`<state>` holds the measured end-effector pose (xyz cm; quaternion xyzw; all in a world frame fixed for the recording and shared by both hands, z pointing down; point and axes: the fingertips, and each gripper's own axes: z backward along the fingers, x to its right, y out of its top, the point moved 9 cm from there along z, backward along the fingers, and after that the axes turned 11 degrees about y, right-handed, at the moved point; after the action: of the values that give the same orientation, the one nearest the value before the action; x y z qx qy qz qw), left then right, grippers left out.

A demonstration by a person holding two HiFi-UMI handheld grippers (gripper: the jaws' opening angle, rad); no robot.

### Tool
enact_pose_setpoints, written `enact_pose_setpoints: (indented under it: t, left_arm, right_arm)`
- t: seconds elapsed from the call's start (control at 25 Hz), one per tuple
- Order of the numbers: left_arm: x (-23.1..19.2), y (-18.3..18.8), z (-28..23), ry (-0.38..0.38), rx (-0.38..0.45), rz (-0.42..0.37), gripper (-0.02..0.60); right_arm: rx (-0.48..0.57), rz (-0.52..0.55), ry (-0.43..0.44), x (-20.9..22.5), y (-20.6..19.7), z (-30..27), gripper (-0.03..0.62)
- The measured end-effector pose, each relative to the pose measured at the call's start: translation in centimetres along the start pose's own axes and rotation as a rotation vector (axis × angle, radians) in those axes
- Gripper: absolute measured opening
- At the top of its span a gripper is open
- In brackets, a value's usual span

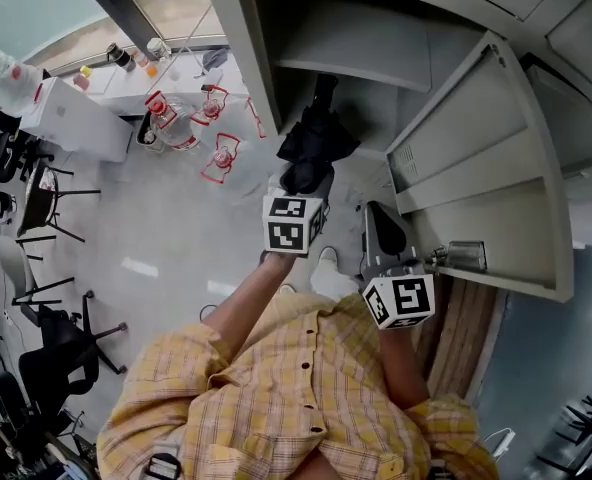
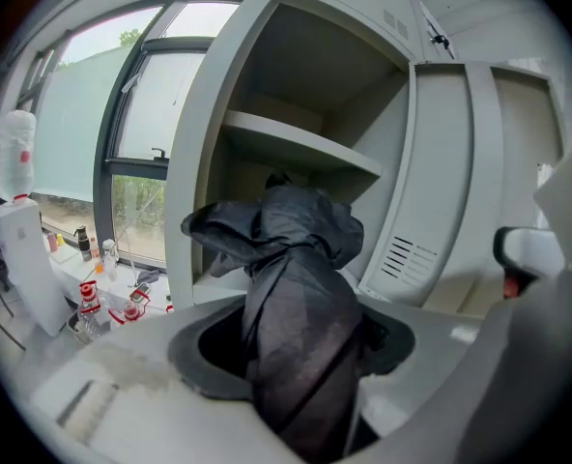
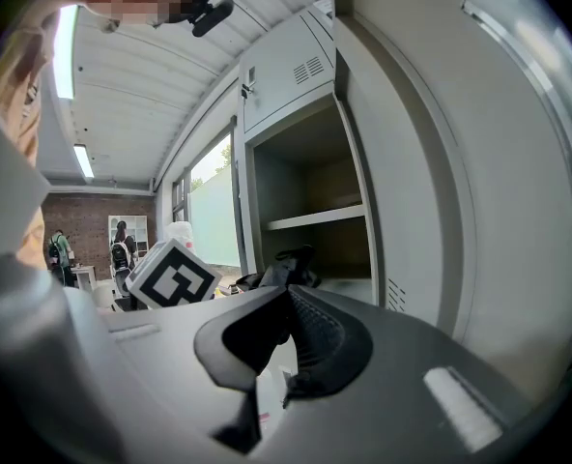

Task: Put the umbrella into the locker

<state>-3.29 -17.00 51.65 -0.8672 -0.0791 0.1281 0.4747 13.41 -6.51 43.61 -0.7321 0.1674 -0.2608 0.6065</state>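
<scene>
A folded black umbrella (image 1: 316,140) is clamped in my left gripper (image 1: 311,183), its tip pointing into the open grey locker (image 1: 351,53). In the left gripper view the umbrella (image 2: 300,303) fills the gap between the jaws, with its bunched fabric just in front of the locker's lower compartment, under the shelf (image 2: 300,148). My right gripper (image 1: 378,223) hangs beside it to the right, near the open door (image 1: 481,158), shut with nothing in it. In the right gripper view its jaws (image 3: 286,303) meet at the tips, and the umbrella (image 3: 284,264) shows beyond them.
The locker door stands swung open on the right, with a handle (image 1: 461,256) on its edge. Several red-framed containers (image 1: 191,123) and a white box (image 1: 76,118) sit on the floor at the left. Black office chairs (image 1: 61,353) stand further left.
</scene>
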Motion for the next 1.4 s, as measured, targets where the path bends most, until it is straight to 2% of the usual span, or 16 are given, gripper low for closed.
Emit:
enact_pose_setpoints:
  t: [0.44,0.84,1.0,1.16,1.4]
  left_arm:
    - [0.0,3.7,-4.6,0.001,-0.007,0.071,0.259]
    - [0.7,7.0,-7.4,0.01,0.011,0.07,0.264]
    - [0.8,8.2,-8.6,0.032,0.044,0.051,0.267]
    - [0.7,7.9,-9.9,0.043,0.037,0.098,0.27]
    - [0.8,7.8,-11.4,0.032,0.045,0.111,0.302]
  right_arm:
    - [-0.004,0.004,0.004,0.0,0.1,-0.4,-0.002]
    - [-0.009,0.012,-0.011,-0.1,0.2,-0.3,0.0]
    - [-0.016,0.014,-0.01,-0.2,0.1,-0.3,-0.002]
    - [-0.022,0.017,-0.017,-0.3,-0.1,-0.1,-0.001]
    - [-0.035,0.02,-0.035,-0.2,-0.2,0.3,0.0]
